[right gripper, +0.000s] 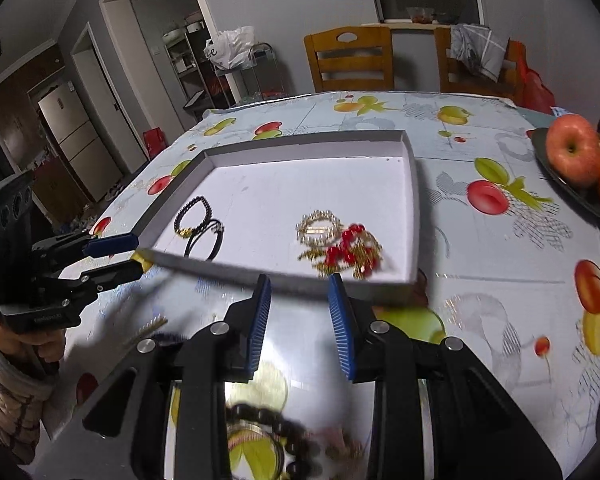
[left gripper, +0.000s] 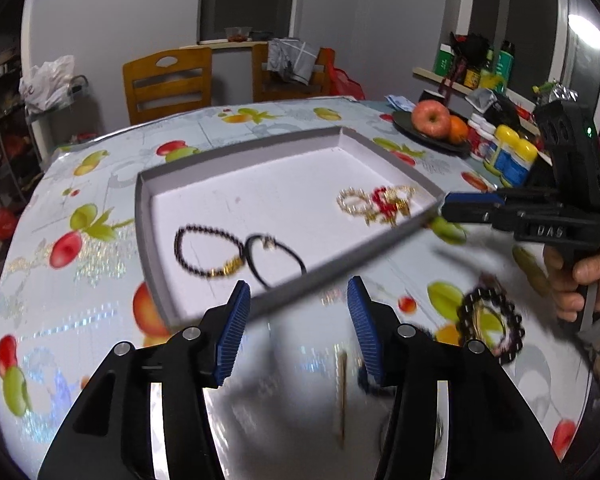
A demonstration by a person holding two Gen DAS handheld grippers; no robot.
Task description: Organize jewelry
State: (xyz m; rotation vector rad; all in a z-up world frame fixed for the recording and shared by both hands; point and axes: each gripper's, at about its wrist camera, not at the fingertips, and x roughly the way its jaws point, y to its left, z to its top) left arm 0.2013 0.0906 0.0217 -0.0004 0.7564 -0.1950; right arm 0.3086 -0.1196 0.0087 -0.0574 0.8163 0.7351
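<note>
A shallow grey tray (left gripper: 148,216) with a white floor lies on the fruit-print tablecloth; it also shows in the right wrist view (right gripper: 414,184). In it lie a dark bead bracelet (left gripper: 204,252), a black cord bracelet (left gripper: 276,260) and a gold, pearl and red tangle (left gripper: 380,202), also visible from the right (right gripper: 340,244). A chunky dark bead bracelet (left gripper: 494,328) lies on the cloth outside the tray, under my right gripper (right gripper: 300,304). My left gripper (left gripper: 298,306) is open and empty at the tray's near rim. My right gripper is open and empty too.
A dark plate with an apple (left gripper: 430,118) and an orange stands at the far right, with bottles (left gripper: 512,152) beside it. Two wooden chairs (left gripper: 168,80) stand behind the table. A thin gold stick (left gripper: 343,392) lies on the cloth near my left gripper.
</note>
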